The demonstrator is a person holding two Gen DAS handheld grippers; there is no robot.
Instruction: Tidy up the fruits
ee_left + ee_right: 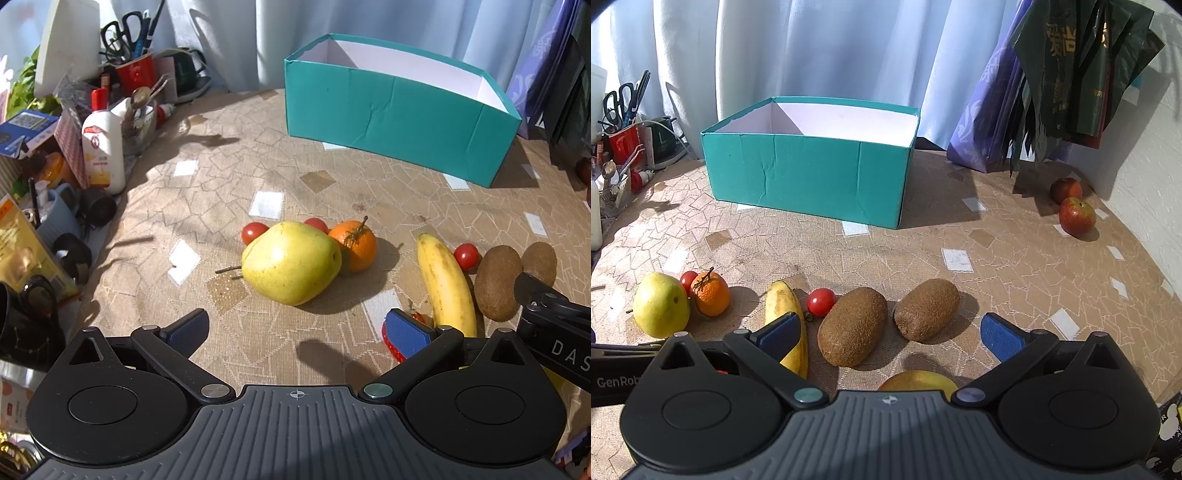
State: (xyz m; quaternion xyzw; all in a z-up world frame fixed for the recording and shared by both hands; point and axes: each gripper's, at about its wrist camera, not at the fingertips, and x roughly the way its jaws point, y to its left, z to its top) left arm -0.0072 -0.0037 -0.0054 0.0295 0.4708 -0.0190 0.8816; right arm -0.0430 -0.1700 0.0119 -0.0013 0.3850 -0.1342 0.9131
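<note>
A teal box [388,118] [809,177] stands empty at the back of the table. In front of it lie a yellow-green pear [291,262] [661,304], a tangerine [354,245] [711,293], a banana [447,284] [786,317], two kiwis [853,325] [927,308] and cherry tomatoes [466,255] [820,301]. My left gripper [297,334] is open, just short of the pear. My right gripper [890,336] is open above the near kiwis. Two red apples [1076,216] rest at the far right. A yellow fruit [918,380] peeks out under the right gripper.
Clutter crowds the left edge: a white bottle [103,151], a red cup with scissors [135,72], mugs and boxes. Purple and dark bags [1034,92] hang at the back right by a white wall. A red item [393,345] lies partly behind the left gripper's right finger.
</note>
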